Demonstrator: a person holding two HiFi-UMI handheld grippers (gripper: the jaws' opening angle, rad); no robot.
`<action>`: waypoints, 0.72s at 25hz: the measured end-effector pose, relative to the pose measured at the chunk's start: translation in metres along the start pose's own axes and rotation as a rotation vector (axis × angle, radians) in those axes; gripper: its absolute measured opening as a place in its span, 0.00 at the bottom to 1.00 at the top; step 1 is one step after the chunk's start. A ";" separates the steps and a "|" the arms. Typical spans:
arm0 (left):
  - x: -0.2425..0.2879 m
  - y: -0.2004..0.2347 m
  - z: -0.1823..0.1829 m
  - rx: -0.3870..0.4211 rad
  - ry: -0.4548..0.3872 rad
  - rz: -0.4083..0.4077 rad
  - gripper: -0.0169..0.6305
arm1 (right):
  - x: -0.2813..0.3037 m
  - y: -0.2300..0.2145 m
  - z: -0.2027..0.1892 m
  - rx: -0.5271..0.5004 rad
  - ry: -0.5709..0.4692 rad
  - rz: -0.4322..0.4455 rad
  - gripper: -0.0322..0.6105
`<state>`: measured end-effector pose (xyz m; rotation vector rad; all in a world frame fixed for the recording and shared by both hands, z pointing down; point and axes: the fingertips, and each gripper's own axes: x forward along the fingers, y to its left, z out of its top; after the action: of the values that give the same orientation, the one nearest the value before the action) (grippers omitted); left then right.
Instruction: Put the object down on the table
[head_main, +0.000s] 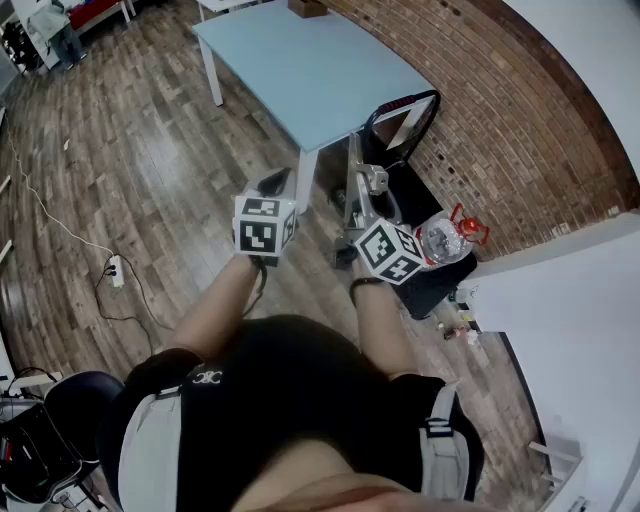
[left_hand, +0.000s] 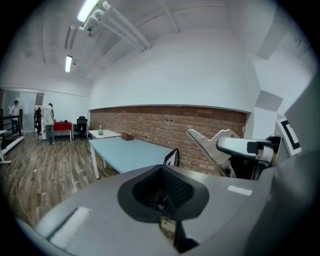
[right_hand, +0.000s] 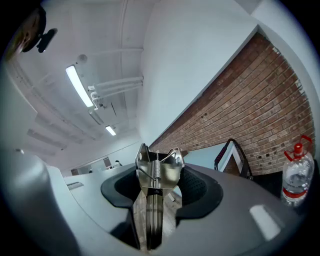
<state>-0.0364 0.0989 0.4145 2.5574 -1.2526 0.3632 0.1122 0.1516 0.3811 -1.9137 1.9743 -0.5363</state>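
Floor (head_main: 150, 150) of dark wood planks is filling the left side, w/ a white cable running to a power strip (head_main: 117, 270) at 9 o'clock of the left gripper (head_main: 272, 185). That gripper's jaws are sitting together, nothing btwn them. At 12 o'clock of both grippers a pale-blue table (head_main: 310, 65) is standing, its top bare except for a brown box (head_main: 305, 7) at the far end. The right gripper (head_main: 371, 205) is clamping a metal spring clamp (head_main: 356, 165), holding it in the air just short of the table's near edge. A black frame (head_main: 405, 125) w/ red trim is standing at 1 o'clock, and a clear bottle (head_main: 447, 238) w/ red cap is showing at 3 o'clock of the right gripper. A brick wall (head_main: 500, 120) is running along the right. Strip lights (left_hand: 87, 10) are glowing on the white ceiling.
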 end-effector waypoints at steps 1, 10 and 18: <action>-0.001 0.001 -0.001 -0.001 0.002 -0.001 0.03 | -0.001 0.001 -0.001 0.000 0.001 0.001 0.40; -0.002 0.018 -0.003 0.005 0.013 -0.027 0.03 | 0.006 0.015 -0.010 -0.024 -0.013 -0.031 0.40; 0.005 0.044 0.000 0.008 0.007 -0.054 0.03 | 0.026 0.031 -0.021 -0.054 -0.015 -0.055 0.40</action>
<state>-0.0686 0.0693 0.4214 2.5883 -1.1797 0.3664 0.0741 0.1268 0.3846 -2.0036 1.9515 -0.4863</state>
